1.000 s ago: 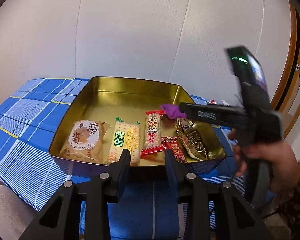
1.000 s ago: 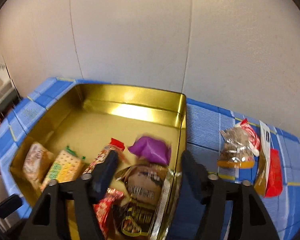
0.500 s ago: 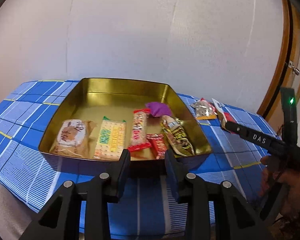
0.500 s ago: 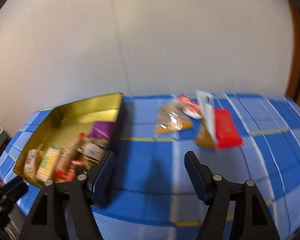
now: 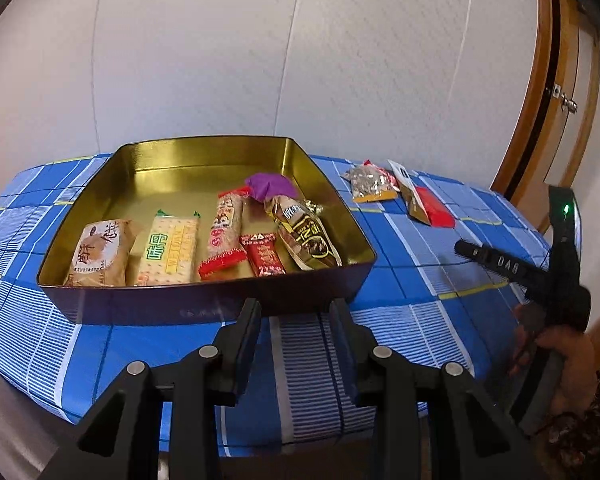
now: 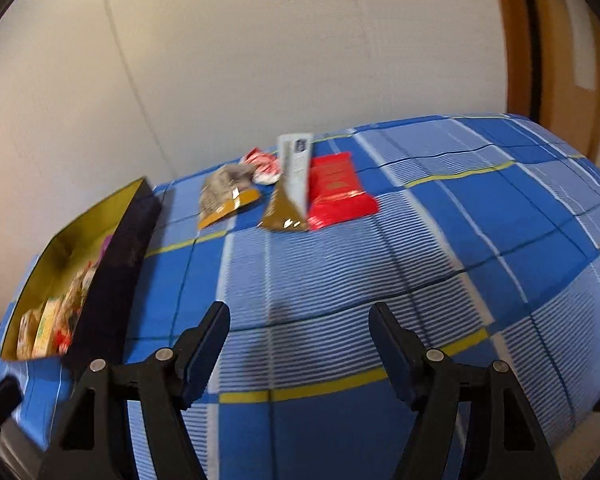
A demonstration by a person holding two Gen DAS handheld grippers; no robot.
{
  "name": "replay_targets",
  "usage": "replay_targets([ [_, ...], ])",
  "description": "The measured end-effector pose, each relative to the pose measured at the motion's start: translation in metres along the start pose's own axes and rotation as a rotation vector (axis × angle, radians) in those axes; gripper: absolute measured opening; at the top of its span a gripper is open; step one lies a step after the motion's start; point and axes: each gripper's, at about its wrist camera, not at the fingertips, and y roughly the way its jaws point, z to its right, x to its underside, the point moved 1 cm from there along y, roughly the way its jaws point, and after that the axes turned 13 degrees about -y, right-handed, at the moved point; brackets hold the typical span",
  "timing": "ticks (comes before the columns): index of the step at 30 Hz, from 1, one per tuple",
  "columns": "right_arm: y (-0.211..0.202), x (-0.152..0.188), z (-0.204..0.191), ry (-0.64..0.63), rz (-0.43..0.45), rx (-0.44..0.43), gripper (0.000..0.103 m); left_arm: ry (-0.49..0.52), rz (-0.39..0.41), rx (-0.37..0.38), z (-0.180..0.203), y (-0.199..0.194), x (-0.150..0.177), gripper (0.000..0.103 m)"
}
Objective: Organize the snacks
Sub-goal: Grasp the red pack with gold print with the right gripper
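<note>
Now the right gripper (image 6: 300,344), jaws apart and empty, should line up squarely on the red packet (image 6: 340,192) lying outside the gold tin (image 5: 204,292); the left gripper (image 5: 296,332) waits narrow, holding nothing

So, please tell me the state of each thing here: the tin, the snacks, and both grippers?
Gold tin: open, no lid, holds six snacks.
Purple packet: inside tin, far right.
Red packet: flat on tablecloth, outside tin.
Clear-and-orange packet: on tablecloth, outside tin.
Left gripper: jaws apart, empty.
Right gripper: open wide, empty.
</note>
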Motion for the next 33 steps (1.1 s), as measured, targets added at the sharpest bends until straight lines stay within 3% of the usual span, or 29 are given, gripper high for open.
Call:
replay_targets([
  [5,0.010,-0.018,0.004,-0.041,0.002,0.039,0.064,0.003,-0.014,0.000,0.001,0.001,0.002,0.036],
  [12,0.045,-0.073,0.025,-0.081,-0.017,0.089,0.064,0.006,-0.023,-0.010,0.001,0.002,0.003,0.036],
  [17,0.093,-0.098,0.033,-0.080,-0.132,0.119,0.063,0.002,-0.037,-0.017,0.000,0.004,0.003,0.036],
  [20,0.119,-0.097,0.034,-0.105,-0.201,0.153,0.055,0.000,-0.036,-0.022,-0.001,0.004,0.002,0.036],
  [23,0.125,-0.094,0.030,-0.145,-0.185,0.157,0.052,0.000,-0.043,-0.026,-0.001,0.006,0.001,0.036],
  [33,0.090,-0.066,0.048,-0.116,-0.142,0.117,0.044,0.023,-0.056,-0.009,0.017,0.011,0.000,0.036],
])
